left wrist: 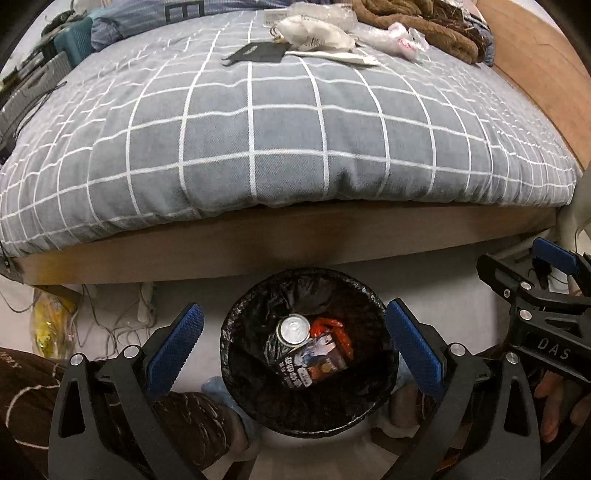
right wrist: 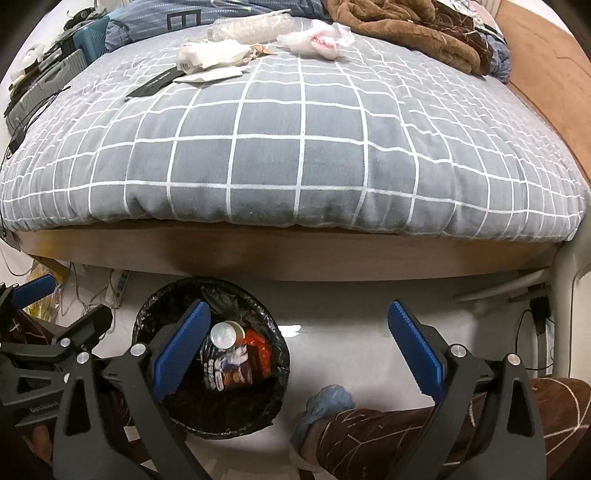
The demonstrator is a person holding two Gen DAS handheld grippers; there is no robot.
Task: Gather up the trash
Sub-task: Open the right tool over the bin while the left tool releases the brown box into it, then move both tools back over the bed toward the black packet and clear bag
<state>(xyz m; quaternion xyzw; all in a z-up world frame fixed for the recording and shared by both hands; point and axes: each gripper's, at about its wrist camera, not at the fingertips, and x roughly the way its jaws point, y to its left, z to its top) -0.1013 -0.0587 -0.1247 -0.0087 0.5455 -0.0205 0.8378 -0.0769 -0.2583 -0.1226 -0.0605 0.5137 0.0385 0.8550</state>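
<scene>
**Trash bin on floor at bed foot, both claws released**

Nearest, we log the left gripper (left wrist: 293,341): matte black arms, blue ribbed pads, jaws spread wide and empty, tilted steeply down over the bin (left wrist: 236,373). The right gripper (right wrist: 299,343) matches it, jaws parted with nothing between them, hanging over pale glossy floor (right wrist: 351,325) just beside the bin. Our brown patterned trouser leg (right wrist: 388,432) sits under it.

The bin is round, lined with crinkled black plastic film. Inside we count a silver-topped can (left wrist: 294,328), a crumpled red wrapper (left wrist: 334,330) and a printed carton (left wrist: 317,363).

Beyond: a wooden bed frame (left wrist: 258,240), then a soft grey quilt with white grid (left wrist: 280,140). Farthest, loose trash on the quilt: white crumpled packaging (left wrist: 314,35), a flat black card (left wrist: 260,53), clear plastic film (left wrist: 399,38), beside a brown fleece blanket (left wrist: 417,24).
</scene>
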